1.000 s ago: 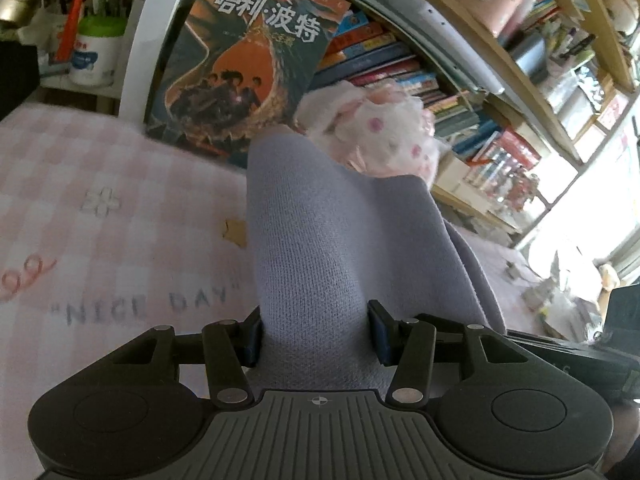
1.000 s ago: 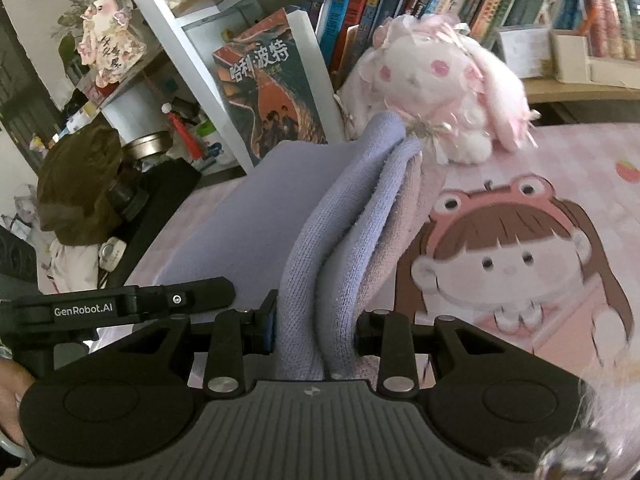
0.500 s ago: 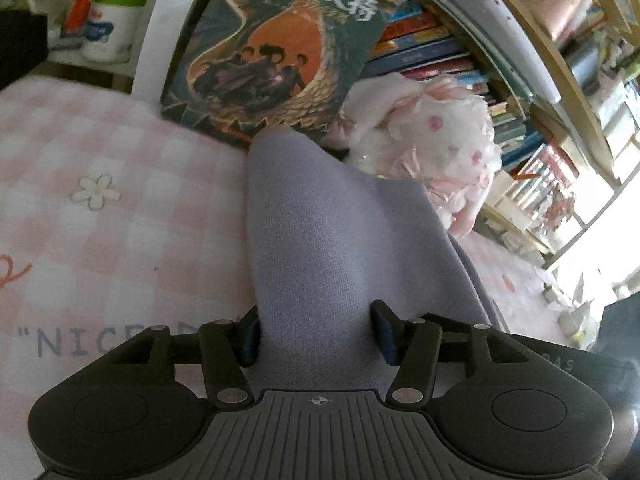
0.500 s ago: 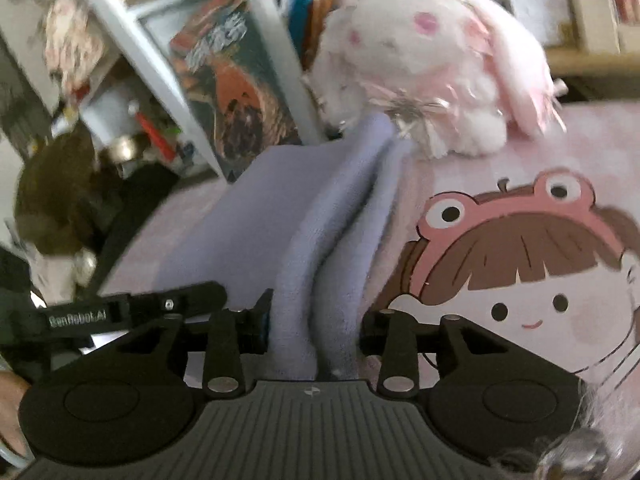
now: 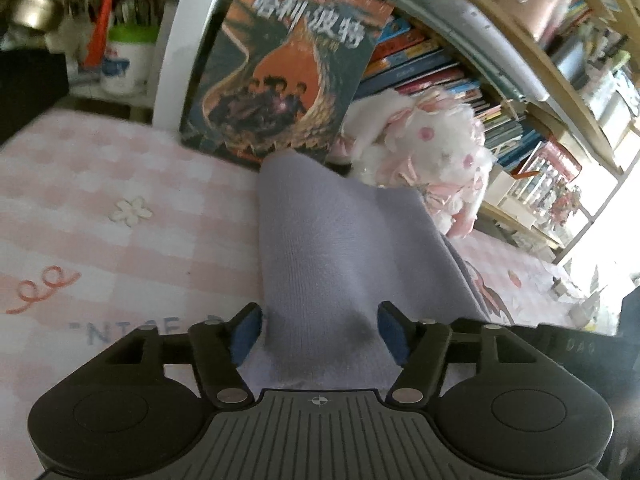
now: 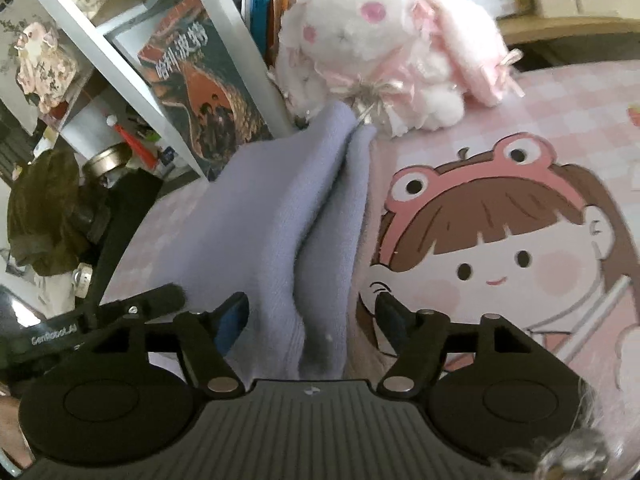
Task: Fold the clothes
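Left wrist view: both claws releasing the lilac garment [image 5: 344, 248].
Left claw [image 5: 320, 330] and right claw [image 6: 310, 316] jaws have just been opening, now wide, cloth loose between; garment centre frame on the pink desk [image 5: 120, 248]. Fold seems laid.

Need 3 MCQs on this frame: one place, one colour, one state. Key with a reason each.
1. Where is the plush bunny?
A. at the garment's far end
B. between the right gripper's fingers
C. on a shelf

2. The garment is:
A. green
B. lavender
C. red

3. The right gripper is:
A. clamped on the garment
B. open, garment between its fingers
C. open, nothing between its fingers

Key:
1 A, the bunny sits on the pink sheet past the far tip.
2 B, pale purple knit in both views.
3 B, the jaws have just been opening and a gap shows beside the fabric.
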{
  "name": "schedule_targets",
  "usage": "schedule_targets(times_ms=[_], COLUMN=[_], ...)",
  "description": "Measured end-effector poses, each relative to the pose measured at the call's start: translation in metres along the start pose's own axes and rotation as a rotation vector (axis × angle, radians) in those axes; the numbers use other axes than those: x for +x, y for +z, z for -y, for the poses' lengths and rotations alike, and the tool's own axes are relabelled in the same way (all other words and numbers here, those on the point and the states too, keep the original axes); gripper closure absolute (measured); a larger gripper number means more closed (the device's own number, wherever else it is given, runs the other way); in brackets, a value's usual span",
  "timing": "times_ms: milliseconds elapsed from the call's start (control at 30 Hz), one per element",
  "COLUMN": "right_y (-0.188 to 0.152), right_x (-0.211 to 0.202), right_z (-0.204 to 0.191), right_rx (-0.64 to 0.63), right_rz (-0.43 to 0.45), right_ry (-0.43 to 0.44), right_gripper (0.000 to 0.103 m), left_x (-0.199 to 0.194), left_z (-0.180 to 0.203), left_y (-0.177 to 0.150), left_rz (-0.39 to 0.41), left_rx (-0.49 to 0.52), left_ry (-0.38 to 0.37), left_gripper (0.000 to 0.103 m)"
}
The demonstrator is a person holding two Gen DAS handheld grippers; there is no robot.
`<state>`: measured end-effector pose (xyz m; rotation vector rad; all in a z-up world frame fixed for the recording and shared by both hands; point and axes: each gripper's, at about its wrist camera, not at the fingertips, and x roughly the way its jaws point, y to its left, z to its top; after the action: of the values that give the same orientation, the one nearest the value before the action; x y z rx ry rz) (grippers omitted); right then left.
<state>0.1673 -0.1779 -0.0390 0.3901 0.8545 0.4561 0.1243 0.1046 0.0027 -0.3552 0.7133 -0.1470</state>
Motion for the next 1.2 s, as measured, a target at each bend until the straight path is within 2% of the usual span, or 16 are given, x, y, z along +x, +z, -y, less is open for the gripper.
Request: schedule_targets(times_ms=[67, 267, 400, 533, 767, 933, 1200], right_y=[-0.003, -0.021, -0.039, -0.055, -0.081, -0.092, -0.106], right_x=[-0.012, -0.038, -0.049, -0.053, -0.059, -0.062, -0.067], right_z=[-0.006, -0.03, -0.048, -0.061, -0.068, -0.075, -0.084], right_rx=[-0.011, -0.074, -0.151, -0.193, -0.187, -0.168, -0.15], right_rz=[0.026, 0.093, 0.136, 0.128, 0.102, 0.109, 0.117], right_ry=[-0.026, -0.173, -0.267, -0.307, -0.361, -0.402, -0.441], right_gripper=[0.027, 0.023, 0.019, 0.016, 0.013, 0.01, 0.007], left_x=[-0.009, -0.02, -0.025, -0.033, -0.044, -0.046, -0.057], left_z=[0.005, 0.019, 0.023, 0.027, 0.038, 0.046, 0.041], left_y=[-0.003, -0.015, -0.027, -0.04, -0.058, -0.067, -0.072], left_rz=[0.016, -0.006, -0.022, -0.02, -0.002, -0.034, -0.021], left_rx=[0.025, 0.104, 0.117, 0.136, 0.193, 0.263, 0.222], left_ry=[0.037, 0.155, 0.174, 0.181, 0.215, 0.259, 0.279], left_gripper=[0.021, 0.019, 0.013, 0.01, 0.003, 0.002, 0.002])
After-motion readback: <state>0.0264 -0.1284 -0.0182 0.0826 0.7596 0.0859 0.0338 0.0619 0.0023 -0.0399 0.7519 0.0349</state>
